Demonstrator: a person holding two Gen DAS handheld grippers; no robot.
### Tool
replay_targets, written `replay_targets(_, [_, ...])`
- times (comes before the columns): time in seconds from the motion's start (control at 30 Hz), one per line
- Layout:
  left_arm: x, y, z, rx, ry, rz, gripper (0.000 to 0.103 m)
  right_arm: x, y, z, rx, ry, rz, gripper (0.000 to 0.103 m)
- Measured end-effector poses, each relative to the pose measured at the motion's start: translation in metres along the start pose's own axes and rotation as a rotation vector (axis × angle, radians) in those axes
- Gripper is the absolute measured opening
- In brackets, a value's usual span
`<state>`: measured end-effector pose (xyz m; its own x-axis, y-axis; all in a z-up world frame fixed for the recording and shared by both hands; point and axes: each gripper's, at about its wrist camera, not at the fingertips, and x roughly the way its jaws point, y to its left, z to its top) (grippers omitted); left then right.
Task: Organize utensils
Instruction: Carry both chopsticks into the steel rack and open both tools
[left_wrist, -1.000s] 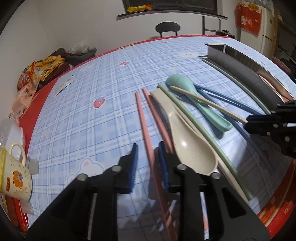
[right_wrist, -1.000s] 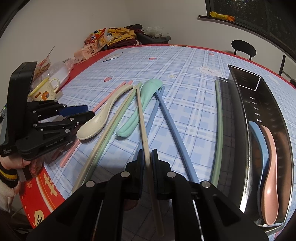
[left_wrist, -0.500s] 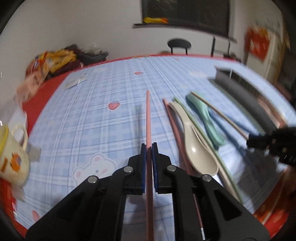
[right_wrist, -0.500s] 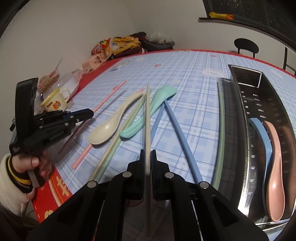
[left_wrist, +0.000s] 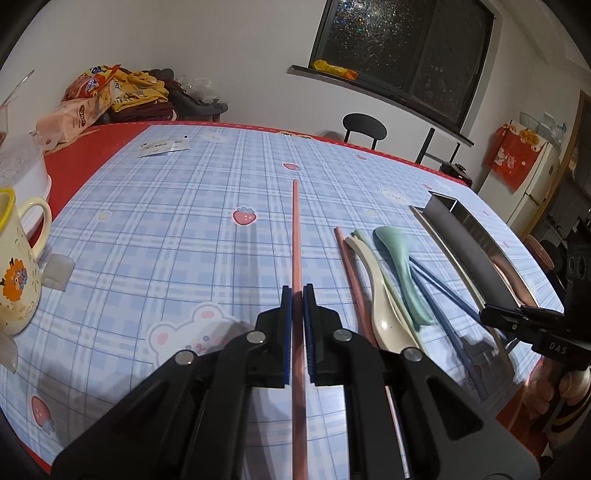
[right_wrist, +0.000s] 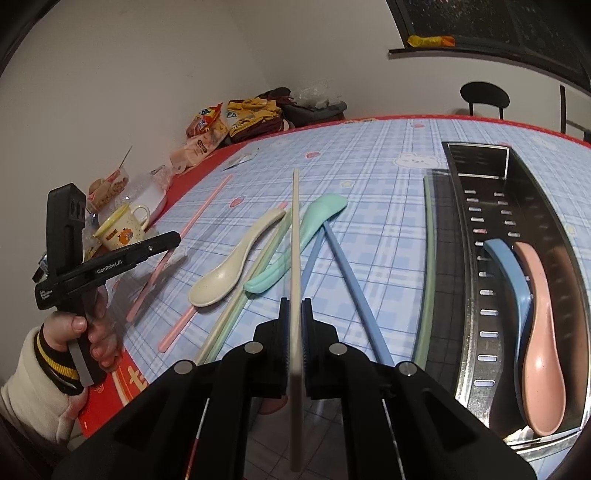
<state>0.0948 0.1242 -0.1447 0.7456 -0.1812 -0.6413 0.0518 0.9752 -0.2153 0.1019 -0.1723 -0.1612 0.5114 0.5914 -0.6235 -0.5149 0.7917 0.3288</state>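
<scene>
In the left wrist view my left gripper (left_wrist: 297, 291) is shut on a pink chopstick (left_wrist: 295, 236), which juts forward above the checked tablecloth. Its twin, the second pink chopstick (left_wrist: 351, 273), lies beside a cream spoon (left_wrist: 384, 306), a mint spoon (left_wrist: 402, 269) and blue chopsticks (left_wrist: 443, 291). In the right wrist view my right gripper (right_wrist: 294, 306) is shut on a cream chopstick (right_wrist: 295, 240) raised over the pile. The steel tray (right_wrist: 546, 206) on the right holds a blue spoon (right_wrist: 509, 273) and a pink spoon (right_wrist: 543, 332). A green chopstick (right_wrist: 428, 258) lies along the tray.
A yellow-rimmed mug (left_wrist: 14, 266) and a white bowl (left_wrist: 22, 170) stand at the table's left edge. Snack bags (left_wrist: 96, 96) are piled at the far left corner. A black chair (left_wrist: 364, 127) stands behind the table. A sleeved hand (right_wrist: 85, 332) holds the left gripper.
My left gripper shut on the pink chopstick, lifted it off the cloth and rolled upright. My right gripper raised the cream chopstick off the pile.
</scene>
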Motion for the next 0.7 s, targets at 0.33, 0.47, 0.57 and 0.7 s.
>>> replay_targets(0.33, [-0.003, -0.002, 0.004, 0.009, 0.006, 0.04, 0.01, -0.029, -0.018, -0.001, 0.089, -0.116, 0.018, 0.007])
replay_targets(0.47, [-0.015, -0.014, 0.015, -0.002, -0.014, 0.03, 0.01, -0.057, -0.035, 0.005, 0.126, -0.192, 0.023, 0.007])
replay_targets(0.57, [-0.028, -0.043, 0.024, 0.032, -0.051, 0.001, 0.01, -0.076, -0.054, 0.007, 0.157, -0.231, -0.005, 0.007])
replay_targets(0.7, [-0.031, -0.091, 0.034, 0.048, -0.072, -0.091, 0.01, -0.091, -0.091, 0.009, 0.216, -0.253, -0.046, 0.007])
